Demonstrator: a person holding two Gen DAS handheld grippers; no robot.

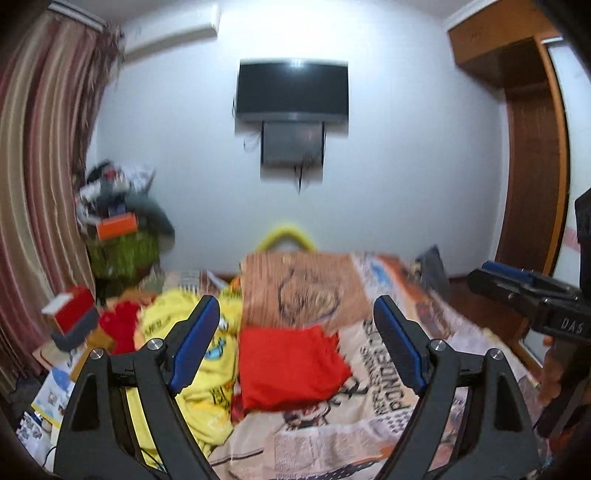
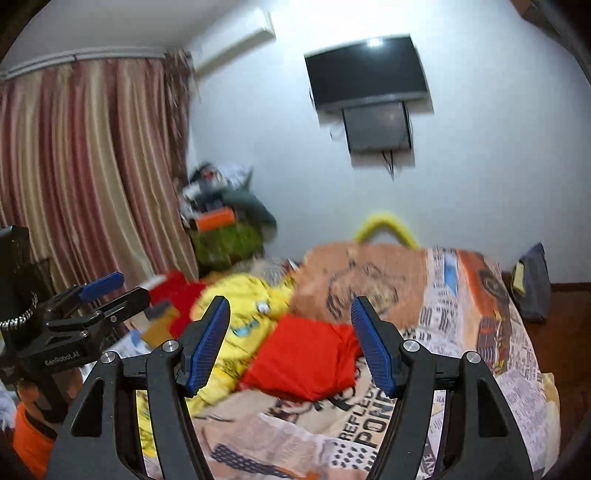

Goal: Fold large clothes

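Clothes are lying ahead of both wide, empty jaws: one red garment [image 1: 291, 365] between them, one yellow garment [image 1: 207, 347] leftward, both resting on one printed bedspread [image 1: 388, 373].

This is a bedroom in a home: a bed [image 1: 424, 369] covered with a printed newspaper-and-cartoon bedspread fills the near part of the room, with yellow and red clothes [image 1: 291, 365] heaped on it. On the far white wall hangs a dark television [image 1: 292, 88] (a smaller dark panel sits just beneath it), with an air conditioner [image 1: 173, 31] high to its left. Striped pink-and-cream curtains [image 2: 85, 170] hang at the left, a wooden wardrobe [image 1: 532, 147] stands at the right, and household clutter [image 1: 118, 218] is piled in the far left corner.
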